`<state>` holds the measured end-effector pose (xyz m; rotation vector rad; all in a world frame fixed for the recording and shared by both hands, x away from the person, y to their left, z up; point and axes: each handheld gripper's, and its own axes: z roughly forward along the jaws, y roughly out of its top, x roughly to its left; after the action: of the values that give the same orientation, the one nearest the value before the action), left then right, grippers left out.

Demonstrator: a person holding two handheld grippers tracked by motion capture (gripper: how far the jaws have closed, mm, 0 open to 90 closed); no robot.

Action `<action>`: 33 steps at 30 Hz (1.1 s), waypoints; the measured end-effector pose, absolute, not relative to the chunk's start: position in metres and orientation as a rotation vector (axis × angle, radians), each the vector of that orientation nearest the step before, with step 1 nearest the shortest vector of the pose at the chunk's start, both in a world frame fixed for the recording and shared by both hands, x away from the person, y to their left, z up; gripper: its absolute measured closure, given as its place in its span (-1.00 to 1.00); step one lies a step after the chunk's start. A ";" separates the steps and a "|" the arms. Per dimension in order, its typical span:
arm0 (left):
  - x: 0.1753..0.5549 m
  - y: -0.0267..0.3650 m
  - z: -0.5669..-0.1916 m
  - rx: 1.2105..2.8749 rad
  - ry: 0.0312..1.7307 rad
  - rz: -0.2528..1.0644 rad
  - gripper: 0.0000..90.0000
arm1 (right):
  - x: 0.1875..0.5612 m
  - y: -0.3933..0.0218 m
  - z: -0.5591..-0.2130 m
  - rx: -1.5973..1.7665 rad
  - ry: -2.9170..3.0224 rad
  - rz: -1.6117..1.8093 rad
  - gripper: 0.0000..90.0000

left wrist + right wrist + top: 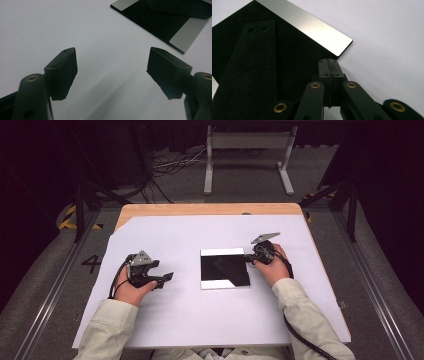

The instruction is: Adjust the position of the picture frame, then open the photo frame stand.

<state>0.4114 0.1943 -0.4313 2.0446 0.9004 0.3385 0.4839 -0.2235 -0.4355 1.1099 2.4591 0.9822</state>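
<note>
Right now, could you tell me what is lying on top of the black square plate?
A black strip with two holes at one end lies on the black square plate. What the strip covers cannot be seen.

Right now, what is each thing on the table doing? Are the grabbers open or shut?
Left gripper: open, nothing between its jaws, over the white sheet.
Right gripper: shut, empty, tips at the right edge of the black square plate.
Black square plate: lying flat on the white sheet, shiny, held by neither gripper.
White sheet: spread flat over the wooden table.
</note>
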 end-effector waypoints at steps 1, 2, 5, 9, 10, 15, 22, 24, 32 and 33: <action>0.411 0.195 -0.431 2.044 0.901 0.337 -0.44 | 0.484 -0.224 -0.435 1.117 2.459 0.975 1.00; 0.411 0.195 -0.430 2.045 0.901 0.339 -0.44 | 0.483 -0.223 -0.433 1.112 2.451 0.958 1.00; 0.411 0.196 -0.430 2.045 0.898 0.344 -0.45 | 0.480 -0.225 -0.421 1.078 2.426 0.961 1.00; 0.411 0.199 -0.427 2.046 0.893 0.361 -0.45 | 0.473 -0.235 -0.404 1.075 2.394 1.006 1.00; 0.410 0.200 -0.427 2.047 0.893 0.361 -0.45 | 0.471 -0.237 -0.401 1.074 2.393 1.015 1.00; 0.410 0.208 -0.427 2.035 0.911 0.361 -0.46 | 0.462 -0.247 -0.395 1.042 2.415 1.058 0.95; 0.410 0.215 -0.427 2.024 0.917 0.365 -0.46 | 0.443 -0.258 -0.391 0.978 2.454 1.140 0.84; 0.410 0.214 -0.427 2.021 0.922 0.352 -0.46 | 0.438 -0.259 -0.390 0.961 2.470 1.148 0.81; 0.411 0.212 -0.425 2.030 0.908 0.346 -0.46 | 0.424 -0.253 -0.381 0.884 2.545 1.096 0.71; 0.411 0.212 -0.425 2.027 0.909 0.346 -0.46 | 0.422 -0.252 -0.380 0.877 2.555 1.085 0.71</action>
<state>0.4106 0.2124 -0.4252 2.0272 0.9095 0.3461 0.4224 -0.2516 -0.3803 0.8769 2.5552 1.0855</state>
